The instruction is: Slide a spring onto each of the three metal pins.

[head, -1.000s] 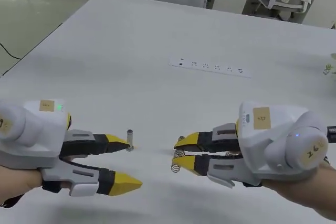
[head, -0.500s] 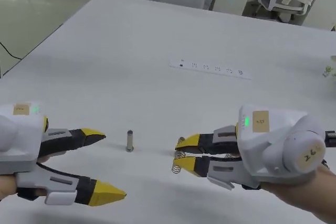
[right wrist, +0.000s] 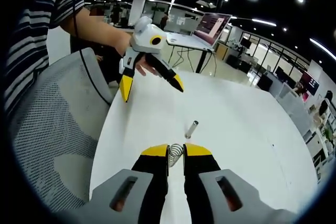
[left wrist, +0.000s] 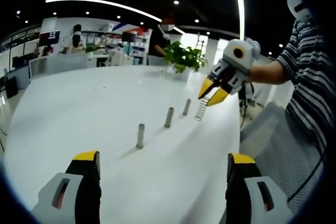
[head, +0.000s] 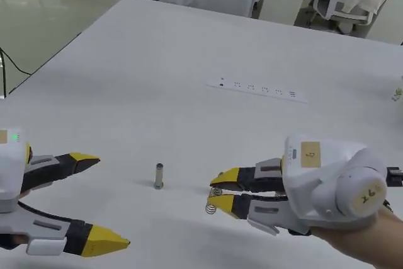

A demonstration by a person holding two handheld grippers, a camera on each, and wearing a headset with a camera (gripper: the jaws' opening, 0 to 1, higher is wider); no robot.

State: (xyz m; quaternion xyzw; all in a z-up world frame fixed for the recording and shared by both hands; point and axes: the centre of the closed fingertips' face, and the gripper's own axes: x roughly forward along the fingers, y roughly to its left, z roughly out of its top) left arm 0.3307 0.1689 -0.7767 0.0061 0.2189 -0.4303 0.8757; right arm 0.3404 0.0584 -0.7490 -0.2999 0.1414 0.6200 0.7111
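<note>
The left gripper (head: 110, 201) has drawn back toward the person and away from the pin (head: 158, 176), which its upper jaw was touching a second ago. Its jaws are spread wide with nothing between them. The pin stands upright and alone on the white table (head: 189, 61), well apart from both grippers, and it carries no spring. In the left gripper view it is the nearest of three uprights in a row; the middle one looks ribbed, though I cannot tell whether a spring is on it. The right gripper (head: 219, 189) stays low beside the pin, jaws closed on a spring (right wrist: 175, 156). The pin's top looks free to receive it.
</note>
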